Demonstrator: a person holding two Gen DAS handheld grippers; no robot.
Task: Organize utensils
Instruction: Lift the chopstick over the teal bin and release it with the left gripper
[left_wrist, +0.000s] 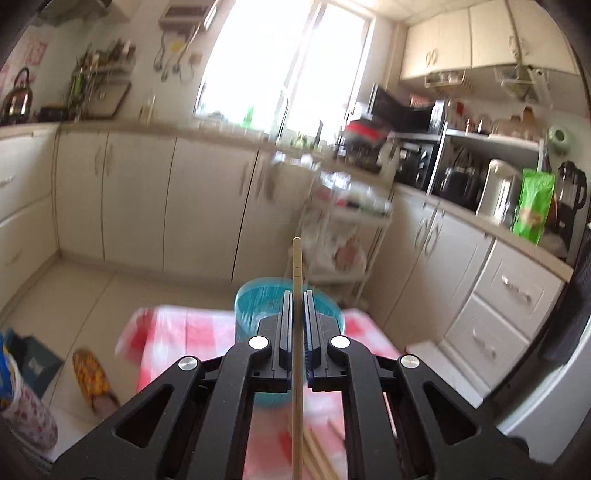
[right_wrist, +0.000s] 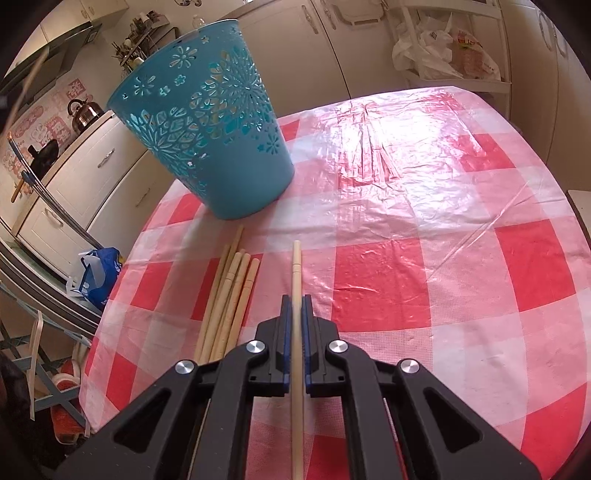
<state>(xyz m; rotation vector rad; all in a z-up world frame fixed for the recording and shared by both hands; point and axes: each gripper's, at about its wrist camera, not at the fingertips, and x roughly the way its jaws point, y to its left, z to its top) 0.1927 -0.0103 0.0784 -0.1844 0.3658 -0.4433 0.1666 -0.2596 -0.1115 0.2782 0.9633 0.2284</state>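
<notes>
My left gripper (left_wrist: 296, 295) is shut on a wooden chopstick (left_wrist: 296, 266) that sticks out past its tips, held high above the table. Below and just beyond those tips stands the teal cut-out basket (left_wrist: 255, 299), blurred. In the right wrist view my right gripper (right_wrist: 296, 300) is shut on another wooden chopstick (right_wrist: 296, 266), low over the red-and-white checked tablecloth (right_wrist: 424, 258). Several loose chopsticks (right_wrist: 232, 291) lie on the cloth just left of it. The teal basket (right_wrist: 207, 122) stands beyond them at the table's far left.
Cream kitchen cabinets (left_wrist: 147, 199) and a bright window (left_wrist: 288, 62) fill the far side. A wire cart with plastic bags (left_wrist: 343, 236) stands past the table. A blue bag (right_wrist: 99, 273) and a folding frame sit on the floor to the left.
</notes>
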